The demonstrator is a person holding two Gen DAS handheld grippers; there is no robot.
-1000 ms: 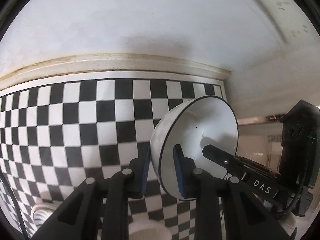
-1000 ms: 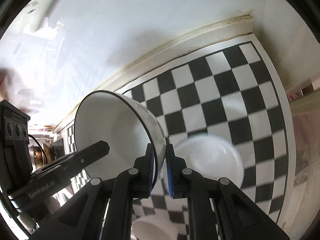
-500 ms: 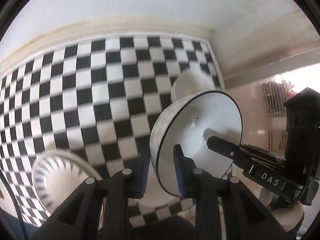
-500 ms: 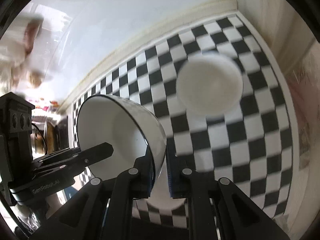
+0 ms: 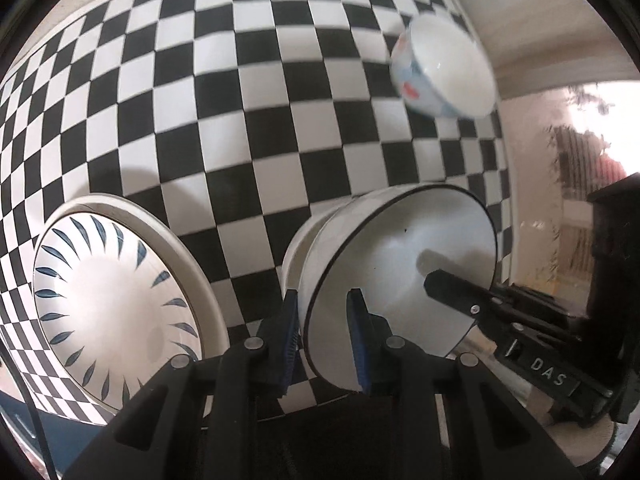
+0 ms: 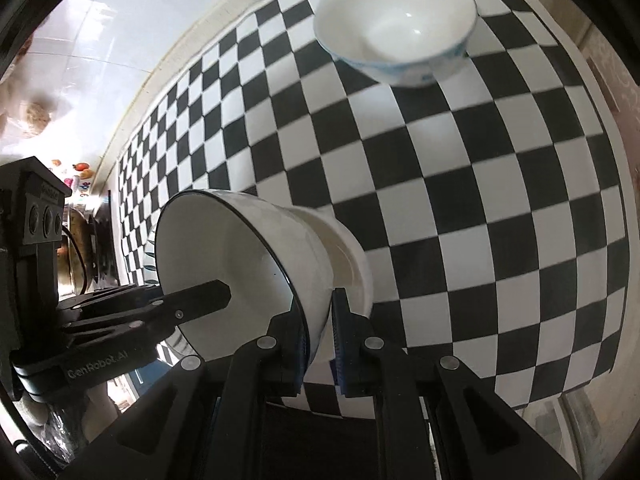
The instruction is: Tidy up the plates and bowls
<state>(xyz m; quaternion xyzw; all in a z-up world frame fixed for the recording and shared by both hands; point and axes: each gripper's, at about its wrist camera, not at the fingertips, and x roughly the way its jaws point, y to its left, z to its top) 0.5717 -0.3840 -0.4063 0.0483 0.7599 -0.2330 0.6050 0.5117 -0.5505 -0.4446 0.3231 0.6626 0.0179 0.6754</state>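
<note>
Both grippers, L (image 5: 323, 338) & R (image 6: 319, 338), on black-rimmed bowl (image 5: 400, 280) rim.

"DAS" on the right gripper (image 5: 400, 308), "GenRobot.AI" on the left gripper (image 6: 230, 300)

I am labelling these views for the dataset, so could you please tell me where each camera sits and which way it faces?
Left wrist: on the left gripper, looking down along its jaws at the checkered black-and-white mat; its jaws clamp the black-rimmed white bowl, with the right gripper entering opposite.
Right wrist: on the right gripper, facing down at the same mat; its jaws clamp the bowl's other edge.
Shared: the held bowl, the mat, and the blue-patterned white bowl.
</note>
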